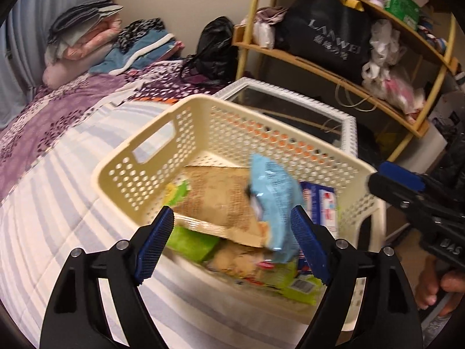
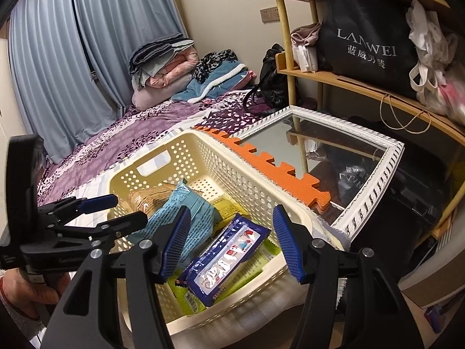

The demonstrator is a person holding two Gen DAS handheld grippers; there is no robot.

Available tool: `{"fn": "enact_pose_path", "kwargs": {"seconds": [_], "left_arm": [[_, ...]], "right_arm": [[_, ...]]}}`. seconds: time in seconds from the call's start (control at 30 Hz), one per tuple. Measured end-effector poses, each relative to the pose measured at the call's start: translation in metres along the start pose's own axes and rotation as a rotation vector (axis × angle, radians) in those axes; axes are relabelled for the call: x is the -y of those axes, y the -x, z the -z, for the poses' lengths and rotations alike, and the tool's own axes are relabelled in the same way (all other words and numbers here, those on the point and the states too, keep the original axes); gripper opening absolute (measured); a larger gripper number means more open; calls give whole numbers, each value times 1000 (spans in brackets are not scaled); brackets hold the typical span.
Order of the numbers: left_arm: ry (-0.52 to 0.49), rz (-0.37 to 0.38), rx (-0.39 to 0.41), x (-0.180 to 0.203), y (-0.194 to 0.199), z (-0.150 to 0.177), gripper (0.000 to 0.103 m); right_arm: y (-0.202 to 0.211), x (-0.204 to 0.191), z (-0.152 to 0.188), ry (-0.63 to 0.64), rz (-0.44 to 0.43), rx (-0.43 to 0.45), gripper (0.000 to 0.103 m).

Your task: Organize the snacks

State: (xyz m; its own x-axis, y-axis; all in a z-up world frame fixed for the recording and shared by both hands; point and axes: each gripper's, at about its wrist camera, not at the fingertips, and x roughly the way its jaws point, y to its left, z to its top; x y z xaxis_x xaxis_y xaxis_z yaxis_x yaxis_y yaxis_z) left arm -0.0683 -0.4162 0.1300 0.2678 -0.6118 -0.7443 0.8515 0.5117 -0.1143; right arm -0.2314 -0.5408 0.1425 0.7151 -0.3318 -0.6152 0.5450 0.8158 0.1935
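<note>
A cream perforated plastic basket [image 1: 221, 133] sits on a striped white and grey bedspread [image 1: 58, 209], and the snacks lie inside it: a light-blue crinkled snack packet [image 1: 273, 200], a tan paper-look bag [image 1: 221, 203], a dark-blue flat packet with white and red print [image 2: 226, 258] and green wrappers [image 1: 191, 244].

The left gripper [image 1: 232, 244] hangs over the near rim of the basket with its jaws apart; the light-blue packet stands tilted between them, blurred, and neither blue pad presses on it. This looks like the drop-off step for that packet.

The right gripper [image 2: 229, 244] hovers over the dark-blue packet with its jaws partly apart and nothing clamped.

The next move probably calls for the left gripper to lift clear of the basket and go for another snack, though no loose snack shows outside the basket. If the contents need tidying, the right gripper is well placed to close on the dark-blue packet.
</note>
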Motion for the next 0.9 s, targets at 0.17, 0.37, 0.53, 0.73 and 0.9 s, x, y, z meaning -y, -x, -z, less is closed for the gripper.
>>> {"fn": "enact_pose_path", "kwargs": {"seconds": [0.17,0.37,0.53,0.73,0.9], "left_arm": [[21,-29,-9,-14,-9,-1,84],[2,-88,-9,-20,-17,-6,84],[14,-90,-15,-21,-14,-8,87],[-2,-99,17,-15,4,-8,94],[-29,-117,46,-5,18,-10,99]], "right_arm": [[0,-1,-1,5,-5,-1,59],[0,-3,0,7,-12,-3,59],[1,-7,2,17,-22,-11,60],[2,-13,2,25,-35,-11,64],[5,-19,2,36,-42,-7,66]]}}
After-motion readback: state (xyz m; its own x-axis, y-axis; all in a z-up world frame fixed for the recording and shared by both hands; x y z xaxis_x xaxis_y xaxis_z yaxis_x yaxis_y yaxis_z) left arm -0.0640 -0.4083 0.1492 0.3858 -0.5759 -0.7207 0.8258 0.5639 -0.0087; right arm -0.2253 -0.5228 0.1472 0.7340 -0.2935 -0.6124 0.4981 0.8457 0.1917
